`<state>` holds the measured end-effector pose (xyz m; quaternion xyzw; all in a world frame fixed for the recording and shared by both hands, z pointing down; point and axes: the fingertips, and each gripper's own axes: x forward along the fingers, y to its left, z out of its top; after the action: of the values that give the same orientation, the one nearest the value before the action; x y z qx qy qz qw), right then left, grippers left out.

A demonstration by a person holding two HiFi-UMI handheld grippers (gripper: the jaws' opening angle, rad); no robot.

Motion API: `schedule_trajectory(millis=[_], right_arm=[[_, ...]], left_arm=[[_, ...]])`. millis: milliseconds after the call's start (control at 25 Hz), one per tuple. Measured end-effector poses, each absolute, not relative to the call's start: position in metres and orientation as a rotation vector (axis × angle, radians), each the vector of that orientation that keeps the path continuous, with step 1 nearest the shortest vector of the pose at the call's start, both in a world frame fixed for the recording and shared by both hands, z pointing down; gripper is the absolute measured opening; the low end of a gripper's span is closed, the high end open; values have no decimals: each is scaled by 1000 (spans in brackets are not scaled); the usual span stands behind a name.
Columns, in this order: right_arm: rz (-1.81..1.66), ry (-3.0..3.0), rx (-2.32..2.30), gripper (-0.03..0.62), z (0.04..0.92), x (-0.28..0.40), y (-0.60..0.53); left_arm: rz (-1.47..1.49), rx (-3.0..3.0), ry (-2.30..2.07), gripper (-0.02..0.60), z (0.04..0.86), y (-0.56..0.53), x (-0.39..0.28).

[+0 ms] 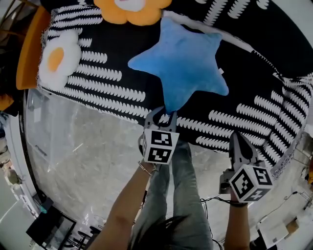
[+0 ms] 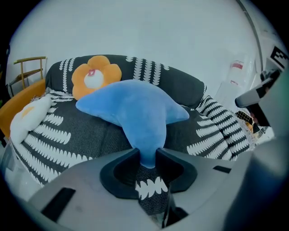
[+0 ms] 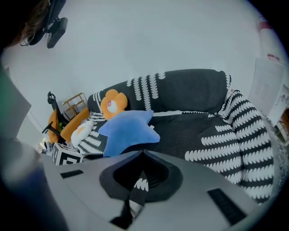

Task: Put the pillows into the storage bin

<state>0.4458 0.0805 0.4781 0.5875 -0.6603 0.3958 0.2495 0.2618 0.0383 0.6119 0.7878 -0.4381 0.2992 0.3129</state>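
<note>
Blue star pillow (image 1: 182, 61), orange flower pillow (image 1: 132, 10), egg pillow (image 1: 58, 58) lie on sofa (image 1: 264, 73).

Grey tongs (image 1: 164, 113), marker cubes (image 1: 159, 145), jeans (image 1: 181, 195), bracelet (image 1: 145, 169)

Blue star pillow (image 2: 135, 113) wedged between left jaws and blocking ahead, orange flower pillow (image 2: 96, 76) beyond, egg pillow (image 2: 27, 118) to their left, bare sofa seat (image 3: 194, 131) open ahead of right jaws, backrest (image 3: 189, 90) behind.

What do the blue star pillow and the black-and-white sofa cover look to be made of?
The star pillow looks like soft matte plush over stuffing: fuzzy surface, rounded puffy points. The sofa cover seems woven or knit cloth, matte black with white marks; a fine grain shows up close.
</note>
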Motion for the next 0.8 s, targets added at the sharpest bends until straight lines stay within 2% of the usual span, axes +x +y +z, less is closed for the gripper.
schedule_trajectory(millis=[280, 800], right_arm=[[1069, -1802, 1643, 2, 444, 456, 64], [1000, -1894, 1722, 2, 387, 455, 15]], left_arm=[[775, 2085, -1166, 57, 578, 11, 272], [692, 2094, -1241, 44, 495, -56, 263]])
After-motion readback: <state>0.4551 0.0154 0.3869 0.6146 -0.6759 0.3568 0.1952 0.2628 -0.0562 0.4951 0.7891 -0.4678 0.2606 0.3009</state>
